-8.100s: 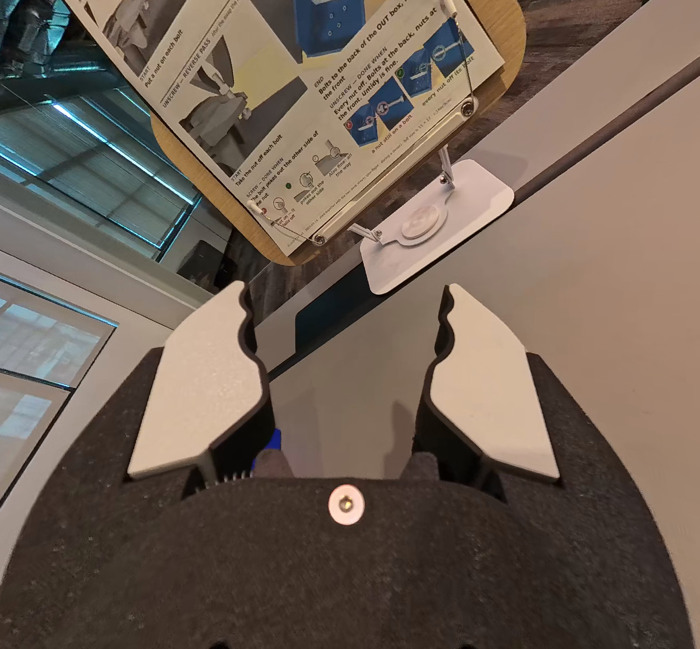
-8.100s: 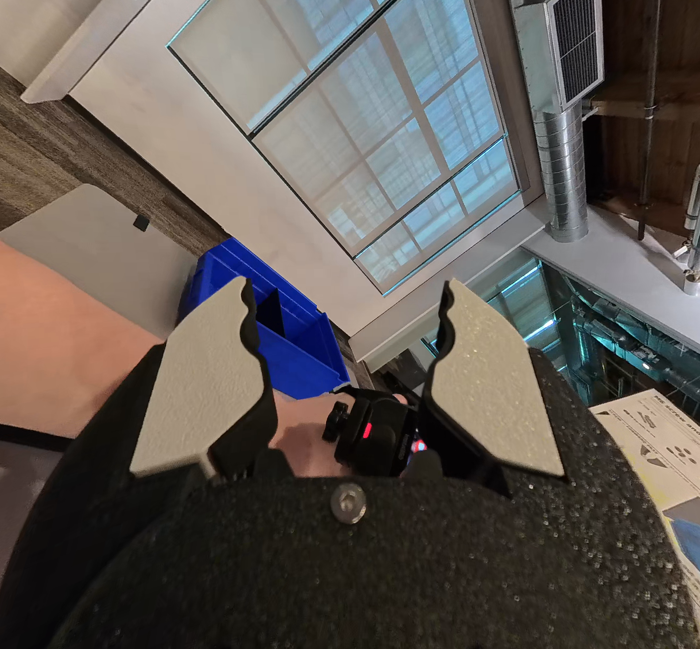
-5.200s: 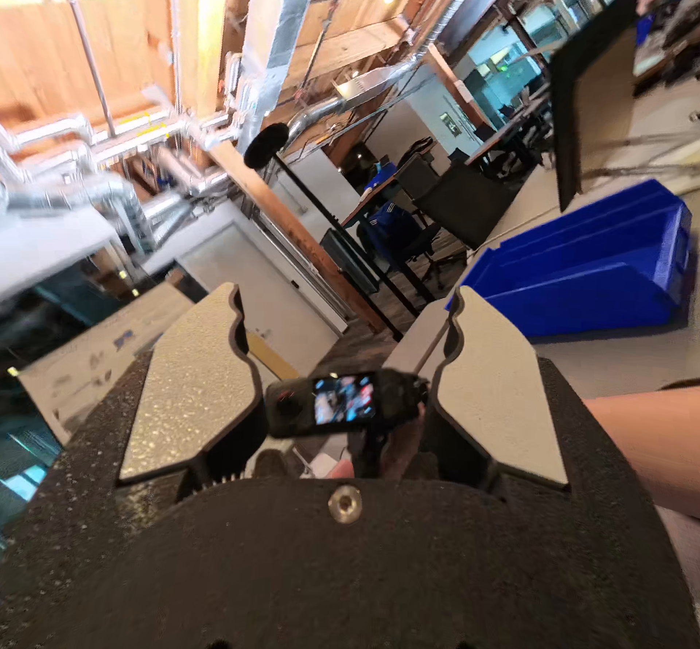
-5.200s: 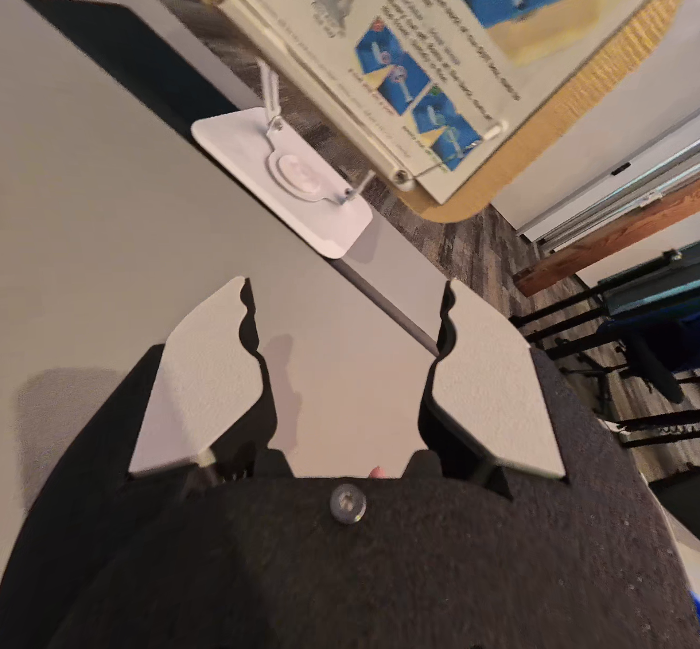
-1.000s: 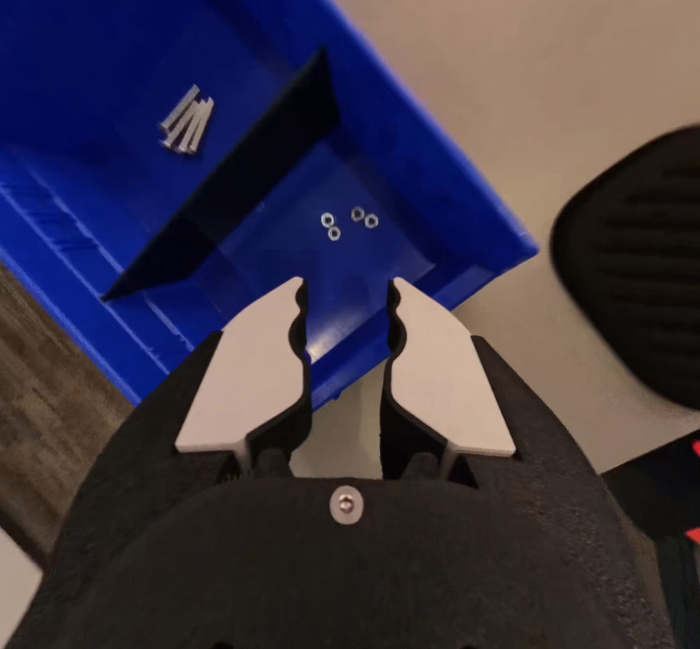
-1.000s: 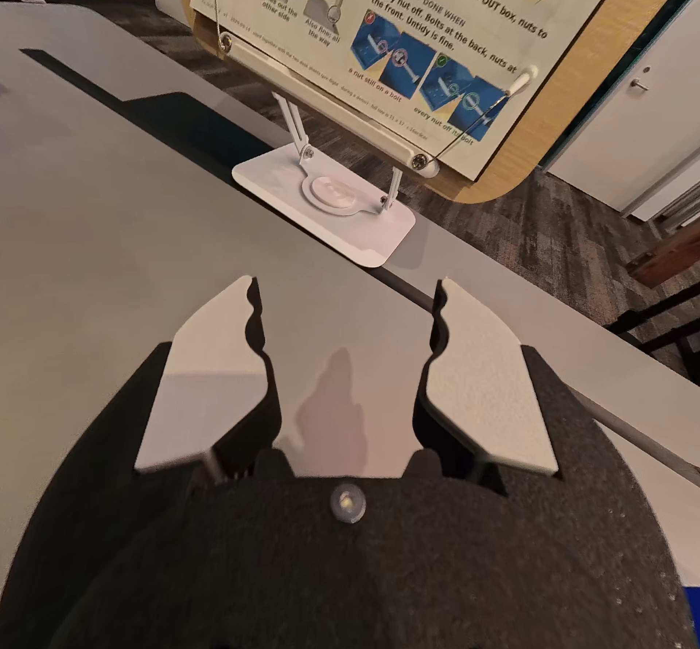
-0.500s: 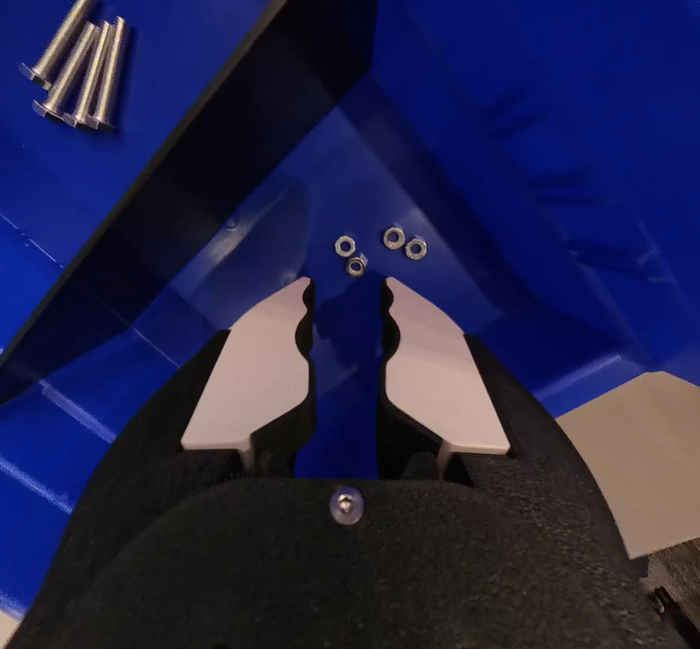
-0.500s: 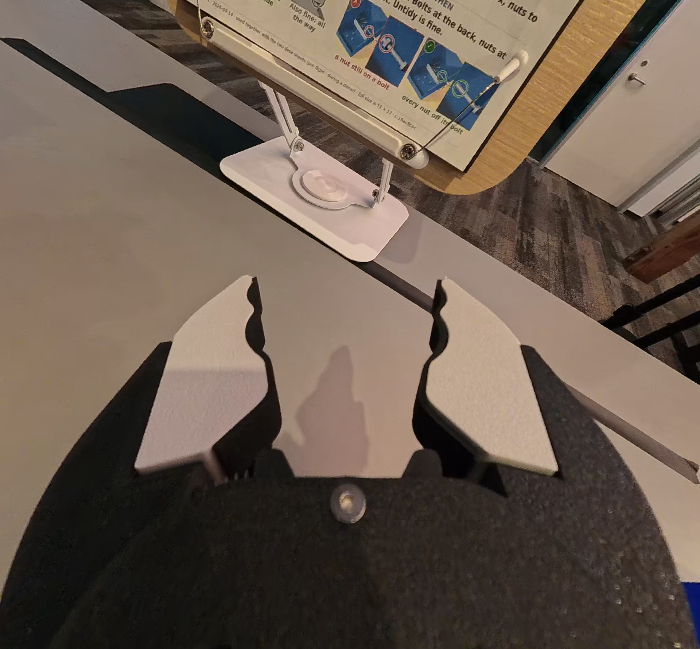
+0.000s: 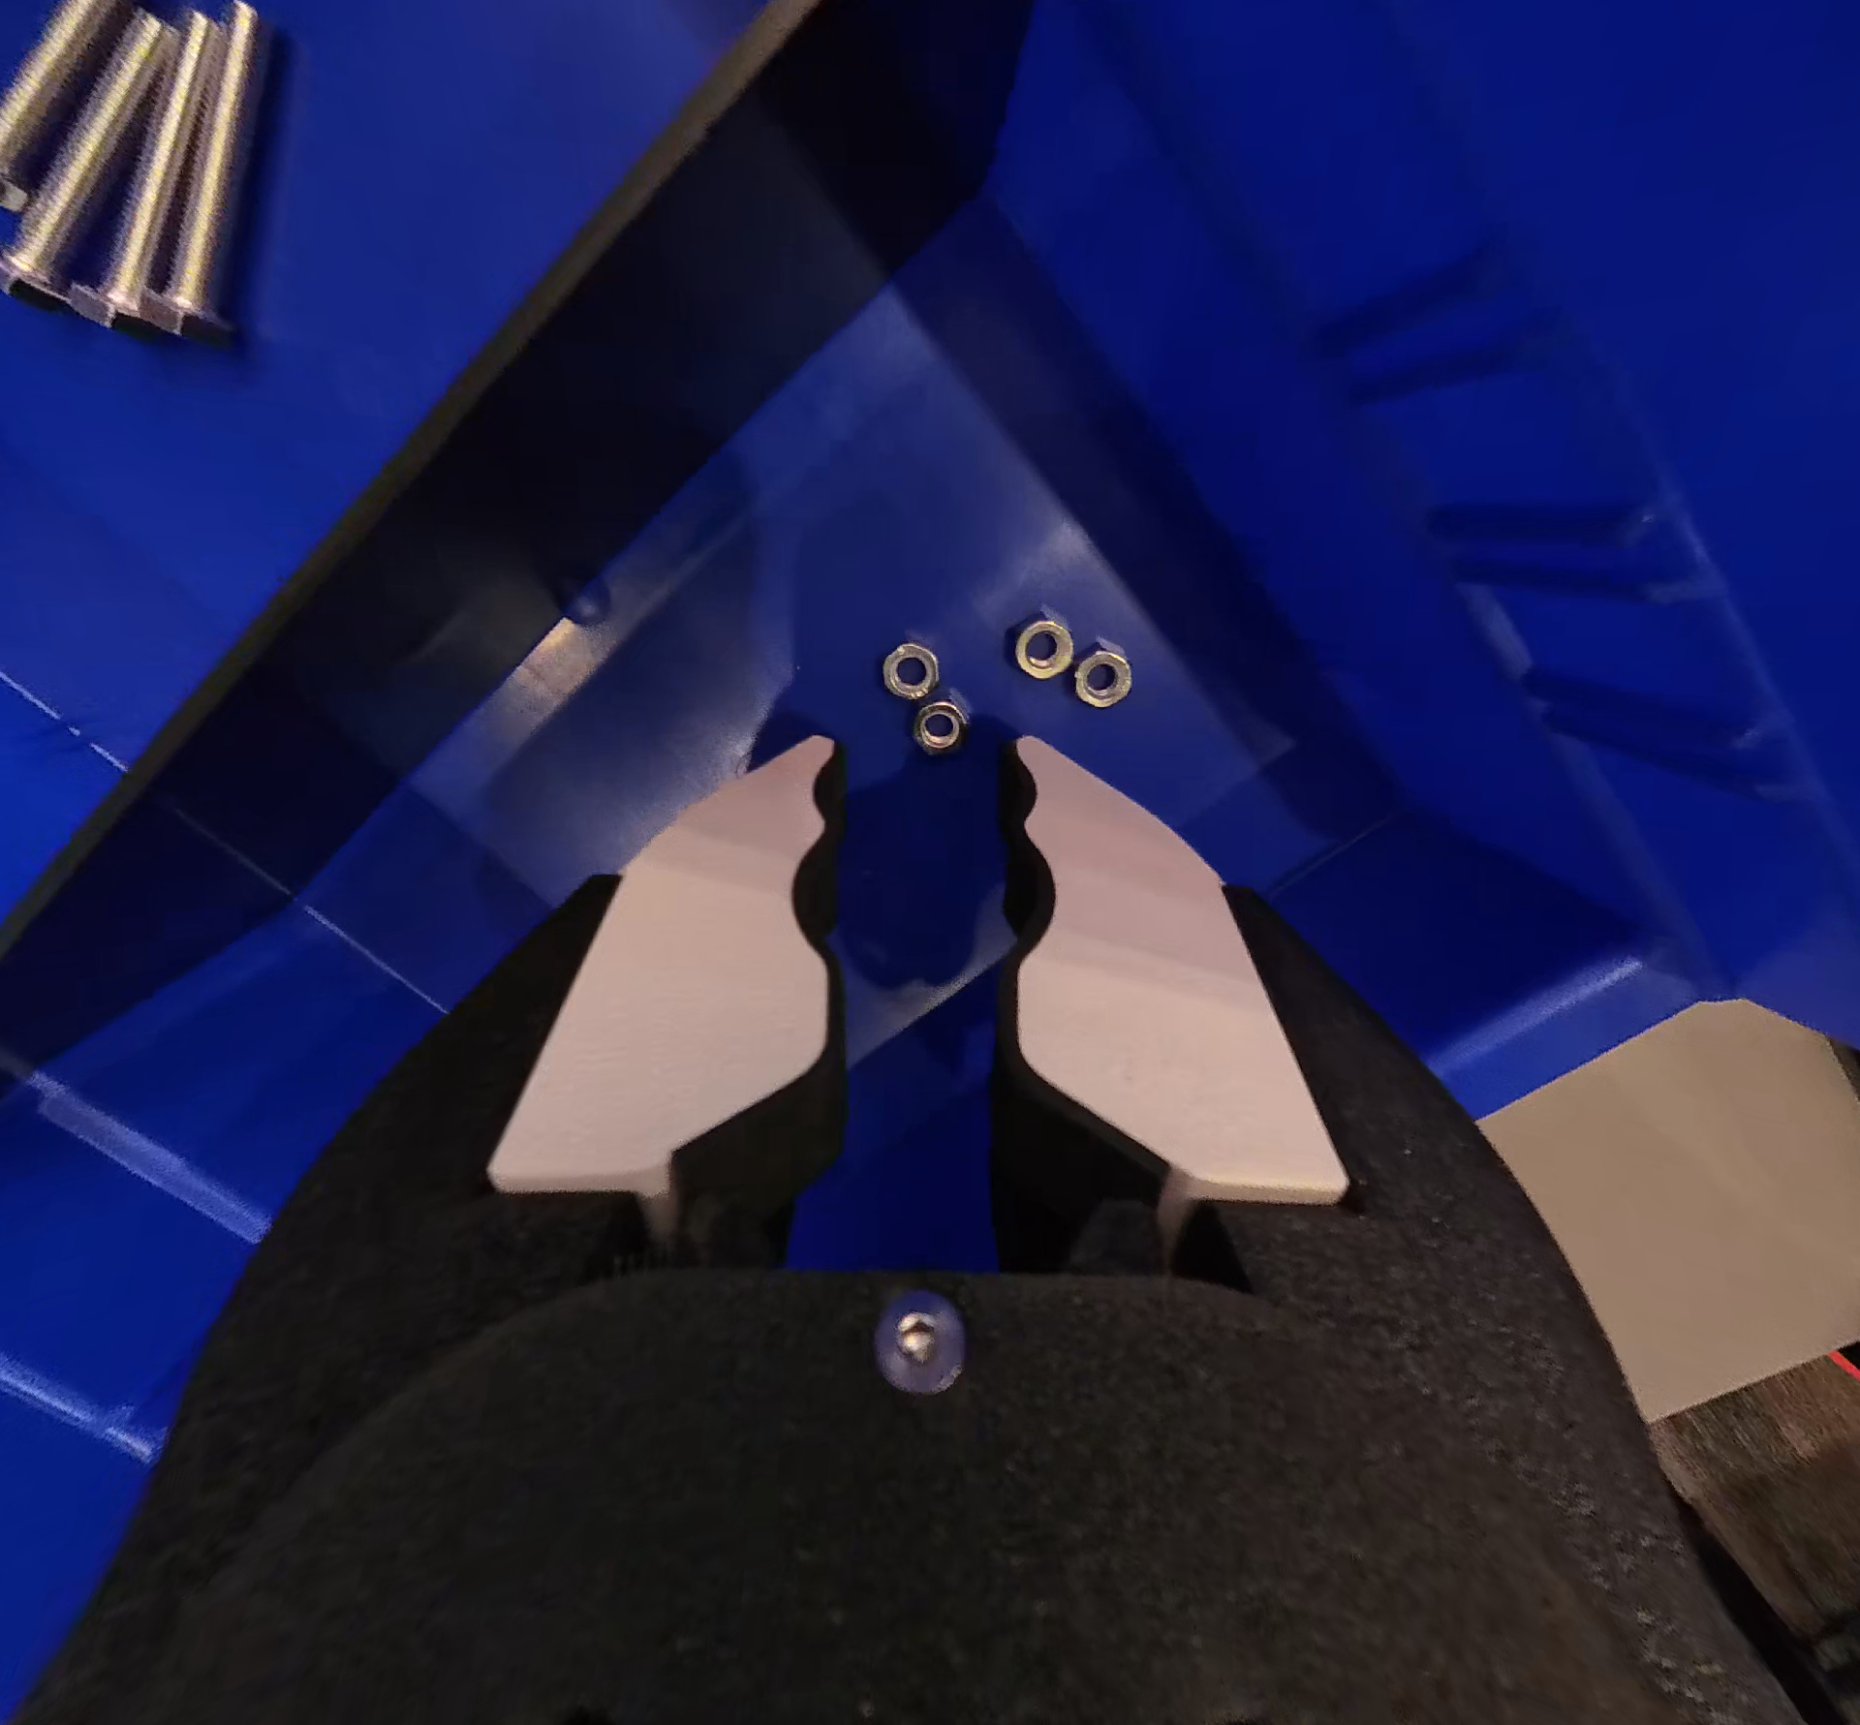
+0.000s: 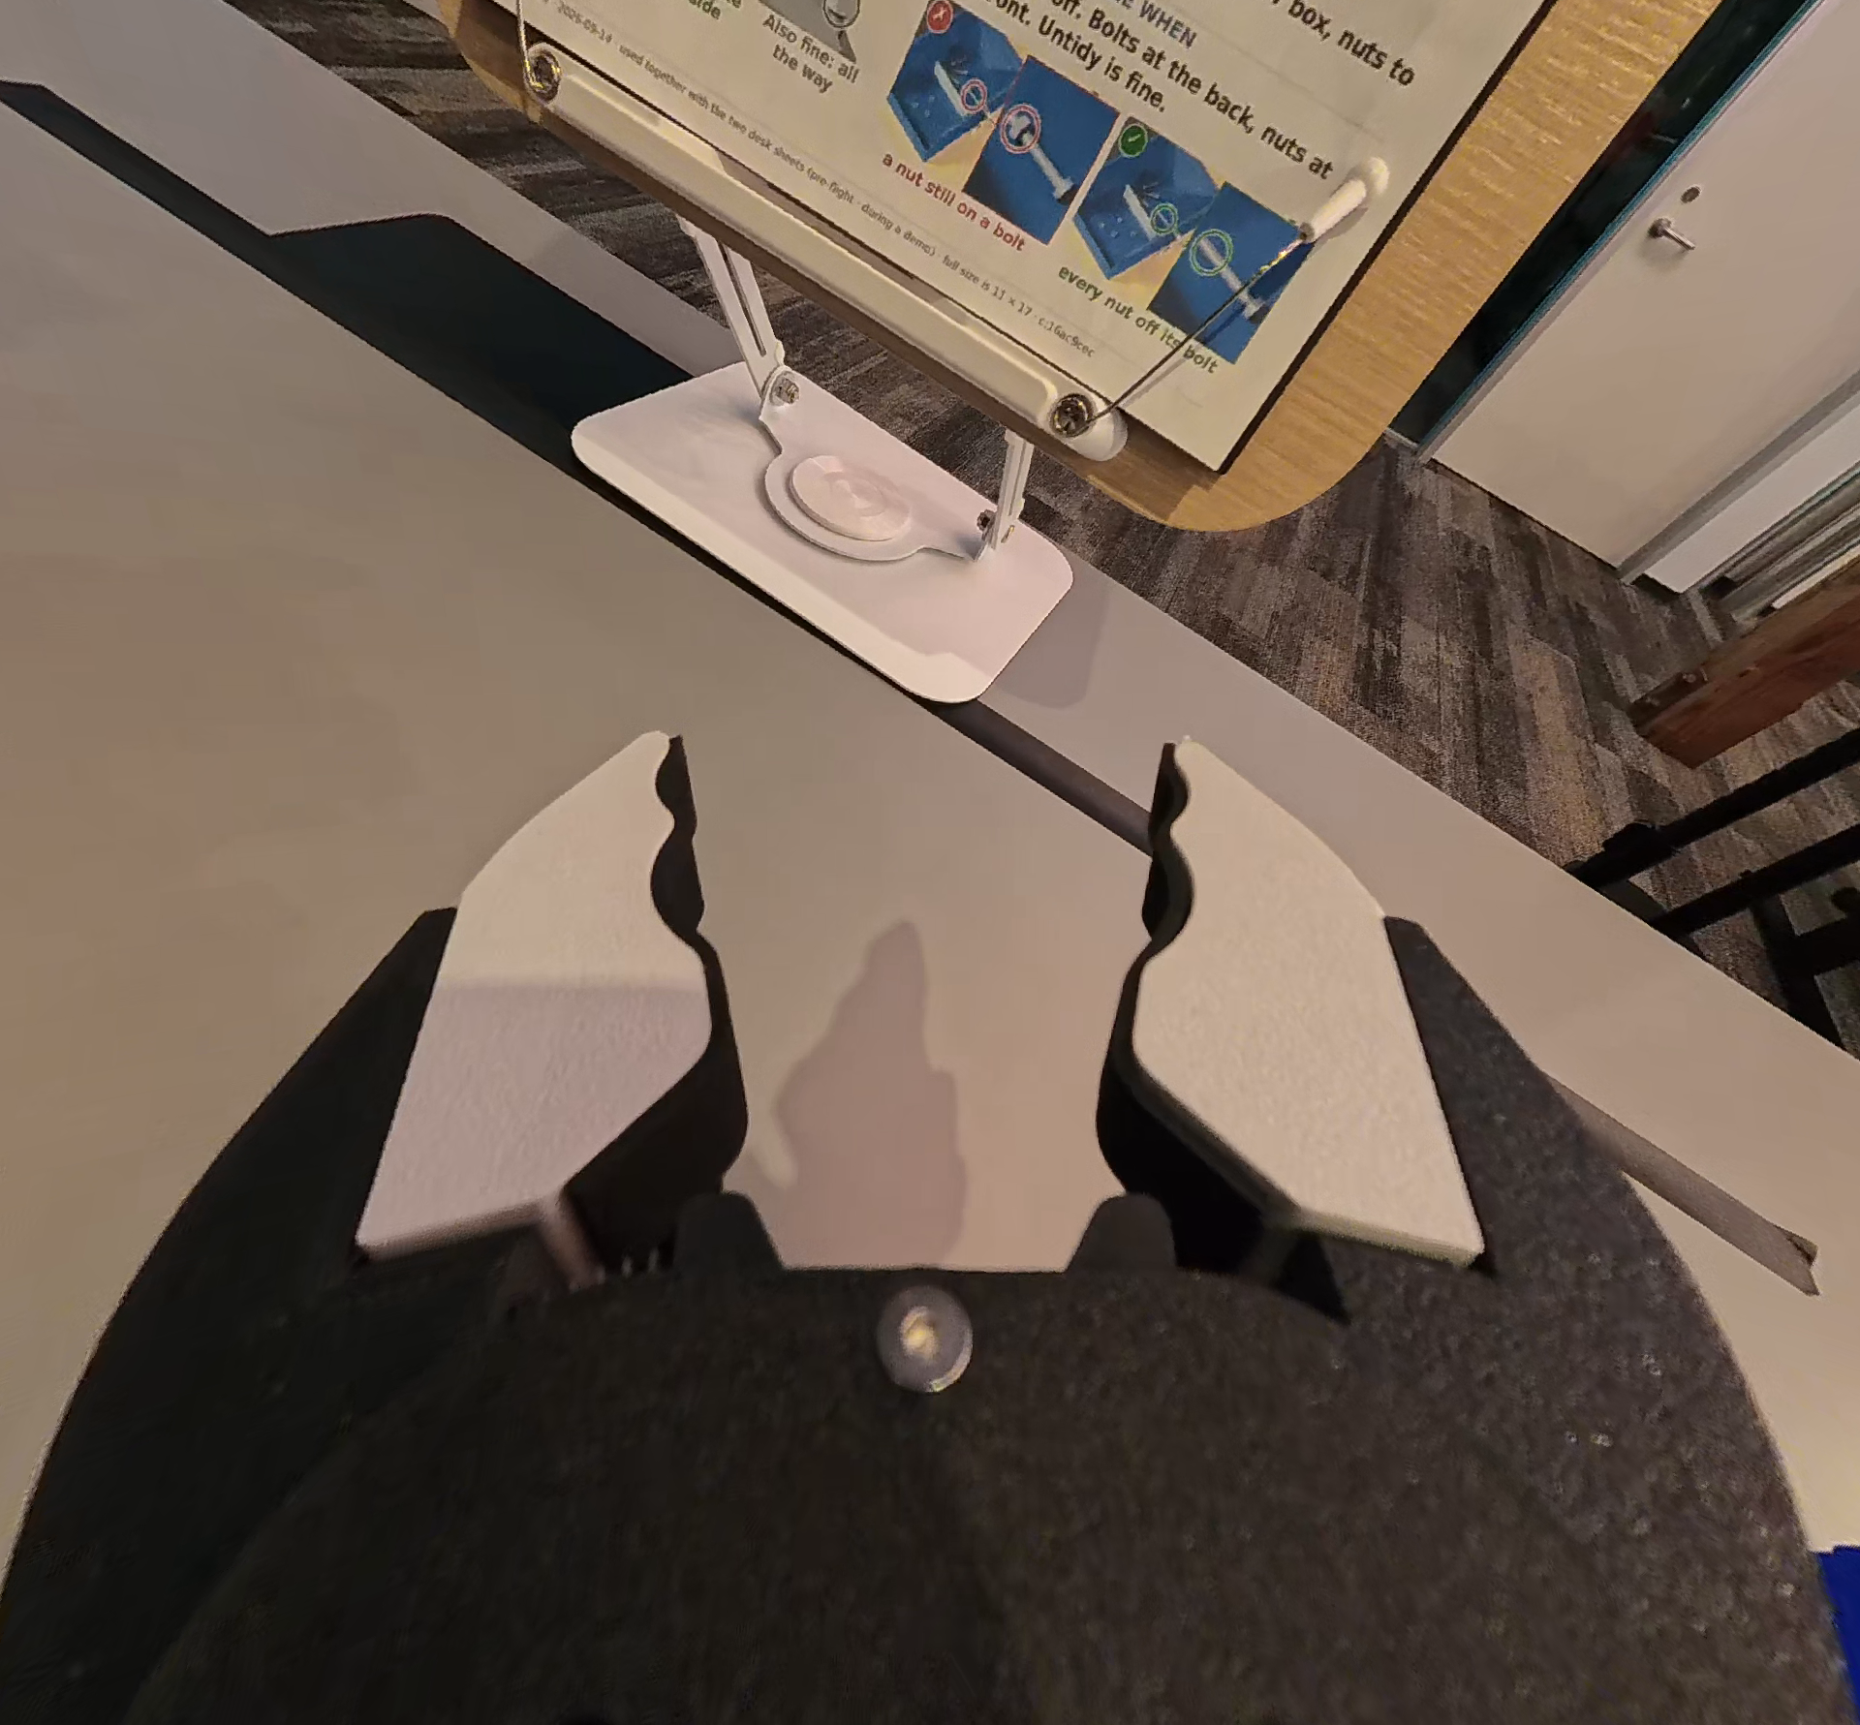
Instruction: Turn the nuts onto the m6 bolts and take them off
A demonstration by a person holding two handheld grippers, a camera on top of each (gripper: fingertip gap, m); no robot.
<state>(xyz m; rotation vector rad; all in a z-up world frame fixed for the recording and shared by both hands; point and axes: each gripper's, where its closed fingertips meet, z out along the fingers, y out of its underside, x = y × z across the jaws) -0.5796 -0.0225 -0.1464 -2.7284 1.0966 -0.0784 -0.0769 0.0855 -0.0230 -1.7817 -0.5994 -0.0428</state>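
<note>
In the left wrist view a blue bin (image 9: 1409,167) fills the frame, split by a black divider (image 9: 564,348). Several small steel nuts (image 9: 941,727) lie loose on the floor of the near compartment. Several bolts (image 9: 131,167) lie side by side in the far compartment at top left. My left gripper (image 9: 921,751) is inside the near compartment, open by a narrow gap and empty, its tips just short of the nearest nut. My right gripper (image 10: 921,751) is open wide and empty, held over the bare grey table (image 10: 302,620).
An instruction sheet on a wooden board (image 10: 956,67) stands on a white stand (image 10: 835,530) at the table's far edge in the right wrist view. Carpet floor (image 10: 1409,590) lies beyond. A corner of the table (image 9: 1661,1174) shows right of the bin. One gripper's finger ends stand about 55 cm off the other's.
My left gripper has moved from above the bin down into the near compartment, close to the nuts, and its jaws have narrowed. My right gripper has drifted slightly and stays open.
</note>
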